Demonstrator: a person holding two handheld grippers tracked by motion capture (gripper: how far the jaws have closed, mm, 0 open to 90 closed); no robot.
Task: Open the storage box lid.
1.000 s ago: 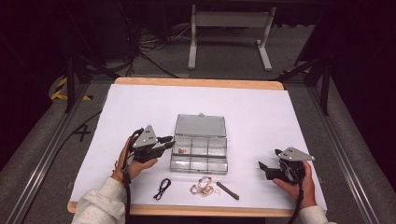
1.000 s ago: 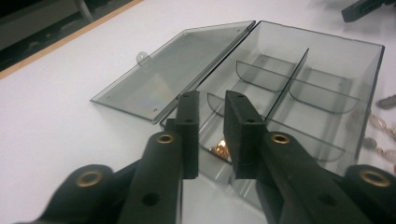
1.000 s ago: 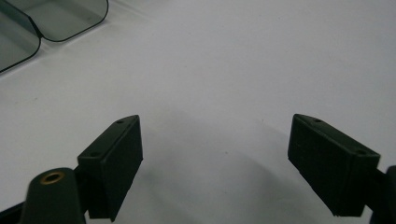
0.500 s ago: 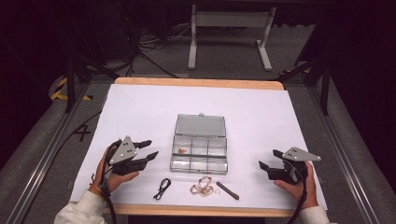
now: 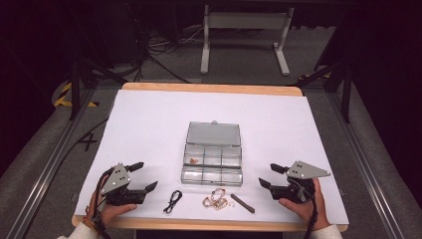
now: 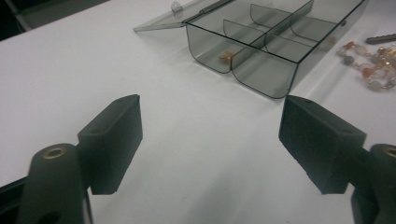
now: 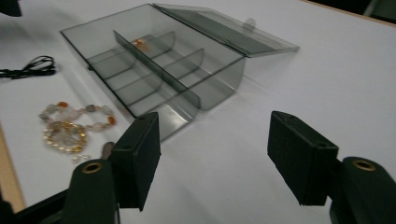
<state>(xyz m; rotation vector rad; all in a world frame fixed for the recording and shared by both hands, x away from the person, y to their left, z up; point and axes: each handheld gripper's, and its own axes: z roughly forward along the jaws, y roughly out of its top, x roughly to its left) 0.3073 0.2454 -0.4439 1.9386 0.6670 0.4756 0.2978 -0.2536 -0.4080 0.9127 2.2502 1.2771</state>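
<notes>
A clear compartment box (image 5: 213, 169) lies mid-table with its lid (image 5: 214, 133) folded back flat. A small orange piece (image 5: 193, 161) rests in its far-left compartment, also seen from the left gripper (image 6: 226, 56) and the right gripper (image 7: 139, 44). My left gripper (image 5: 144, 175) hovers near the front-left edge, well left of the box (image 6: 261, 51); its jaws have just been opening and nothing is between them (image 6: 210, 116). My right gripper (image 5: 268, 175) hangs right of the box (image 7: 154, 60); its jaws have just been closing but stand open around nothing (image 7: 215, 135).
In front of the box lie a black cord loop (image 5: 172, 200), a tangle of beaded and gold jewellery (image 5: 216, 201) and a short dark stick (image 5: 242, 203). White paper (image 5: 149, 124) covers the wooden table. Dark floor and metal frames surround it.
My left gripper pulled back from the box toward the front-left edge and its jaws spread. The orange piece now lies in the box. My right gripper rose a little and its jaws narrowed.
</notes>
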